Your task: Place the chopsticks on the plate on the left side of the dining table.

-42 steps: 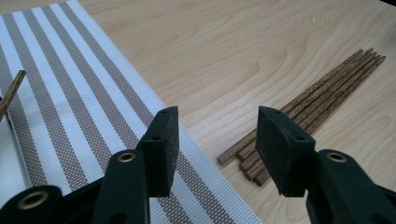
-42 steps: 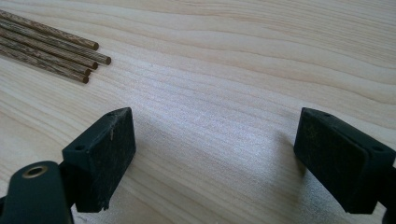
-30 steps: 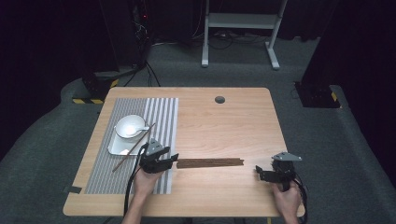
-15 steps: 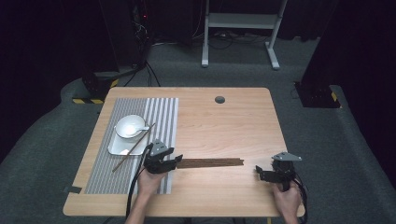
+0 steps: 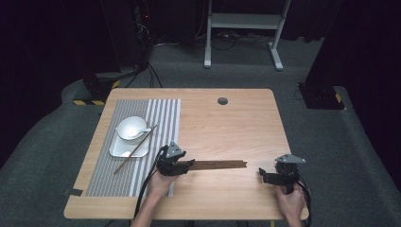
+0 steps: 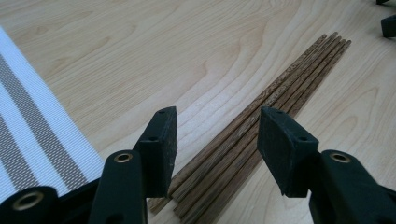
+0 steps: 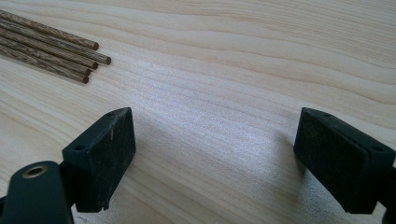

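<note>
A bundle of several dark wooden chopsticks (image 5: 218, 164) lies flat across the middle front of the wooden table (image 5: 227, 123). My left gripper (image 5: 189, 164) is at its left end. In the left gripper view the chopsticks (image 6: 280, 88) run away from me, and their near ends lie in the gap of my left gripper (image 6: 217, 135). Its jaws have just been opening, and the pads stand clear of the sticks. My right gripper (image 5: 262, 174) rests open near the front right, just past the tips of the chopsticks (image 7: 51, 49). In its own view my right gripper (image 7: 215, 140) has bare wood between the jaws.
A grey striped placemat (image 5: 156, 118) covers the table's left side. On it a white bowl (image 5: 131, 127) holding a spoon sits on a white plate (image 5: 120, 150), with a single chopstick (image 5: 135, 150) lying slantwise across. A round cable hole (image 5: 222, 100) is at the table's far edge.
My left gripper has slid to the right, off the placemat's edge and up to the left end of the chopstick bundle. The right gripper has stayed where it was.
</note>
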Available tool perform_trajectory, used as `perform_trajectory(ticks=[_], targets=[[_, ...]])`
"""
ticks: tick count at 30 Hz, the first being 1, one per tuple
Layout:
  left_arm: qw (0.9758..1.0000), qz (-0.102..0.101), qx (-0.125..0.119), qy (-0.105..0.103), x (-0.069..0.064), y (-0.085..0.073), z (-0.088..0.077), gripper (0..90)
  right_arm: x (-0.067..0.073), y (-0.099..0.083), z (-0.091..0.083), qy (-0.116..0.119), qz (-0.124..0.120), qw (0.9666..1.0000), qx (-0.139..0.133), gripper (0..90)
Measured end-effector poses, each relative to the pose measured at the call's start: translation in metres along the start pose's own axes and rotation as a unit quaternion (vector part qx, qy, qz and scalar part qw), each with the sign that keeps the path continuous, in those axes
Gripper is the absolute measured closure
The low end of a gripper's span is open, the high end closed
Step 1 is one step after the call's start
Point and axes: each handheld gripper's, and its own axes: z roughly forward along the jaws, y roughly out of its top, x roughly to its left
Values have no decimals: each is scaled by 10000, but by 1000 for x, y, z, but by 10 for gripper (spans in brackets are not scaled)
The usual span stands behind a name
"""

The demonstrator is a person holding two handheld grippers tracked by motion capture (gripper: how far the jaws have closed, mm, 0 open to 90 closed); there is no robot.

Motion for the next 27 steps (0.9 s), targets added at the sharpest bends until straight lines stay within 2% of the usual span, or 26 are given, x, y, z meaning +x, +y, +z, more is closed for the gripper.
perform_trajectory(ticks=[3,8,15,20,27], targets=[[10000,18,-11,-24,-2,2,4,476,0,0,0,1,-1,10000,0,125],[9997,-140,-80,-187,-2,5,10,474,0,0,0,1,1,10000,0,124],[9997,-91,-64,-231,-4,10,20,475,0,0,0,-1,0,10000,0,124],[9995,-151,-1,-268,-4,9,30,474,0,0,0,-1,0,10000,-1,124],[9996,-101,11,-266,-7,13,35,474,0,0,0,-3,-1,10000,1,125]])
